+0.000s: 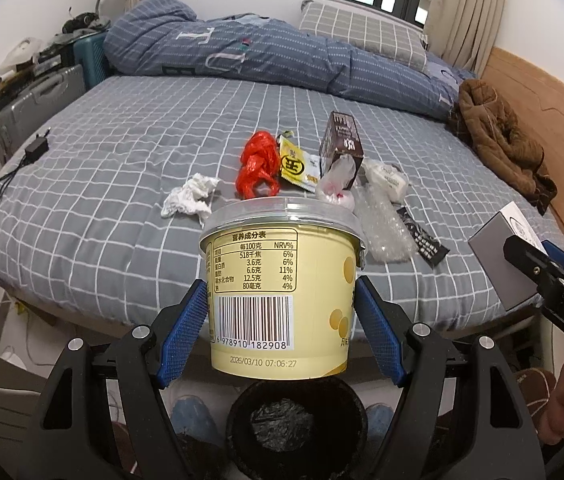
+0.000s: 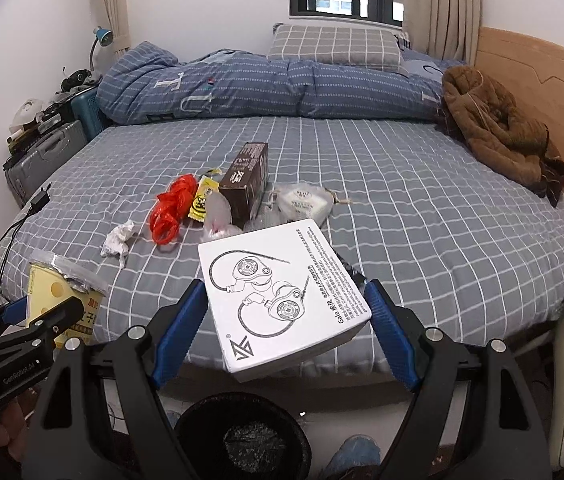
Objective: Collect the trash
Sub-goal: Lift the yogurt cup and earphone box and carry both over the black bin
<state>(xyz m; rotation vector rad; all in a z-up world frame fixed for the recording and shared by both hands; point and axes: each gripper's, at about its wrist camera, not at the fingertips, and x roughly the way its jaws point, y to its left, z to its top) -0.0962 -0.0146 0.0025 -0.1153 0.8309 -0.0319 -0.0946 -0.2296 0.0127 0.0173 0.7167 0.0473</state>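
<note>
My left gripper (image 1: 280, 300) is shut on a yellow yogurt cup (image 1: 282, 292) and holds it in the air above a black trash bin (image 1: 296, 426) on the floor. My right gripper (image 2: 284, 308) is shut on a white earphone box (image 2: 278, 296) and holds it above the same bin (image 2: 242, 436). Each gripper shows in the other view: the right one with the box (image 1: 502, 252), the left one with the cup (image 2: 64, 296). On the bed lie a crumpled tissue (image 1: 190, 200), a red plastic bag (image 1: 258, 164), a yellow sachet (image 1: 296, 166), a brown carton (image 1: 342, 144) and clear wrappers (image 1: 382, 228).
The grey checked bed (image 1: 122, 168) carries a blue duvet (image 1: 242, 48), a brown jacket (image 1: 498, 136) by the wooden headboard, and a black charger with cable (image 1: 36, 148) at its left edge. Suitcases (image 1: 38, 100) stand left of the bed. Blue slippers (image 1: 192, 412) lie beside the bin.
</note>
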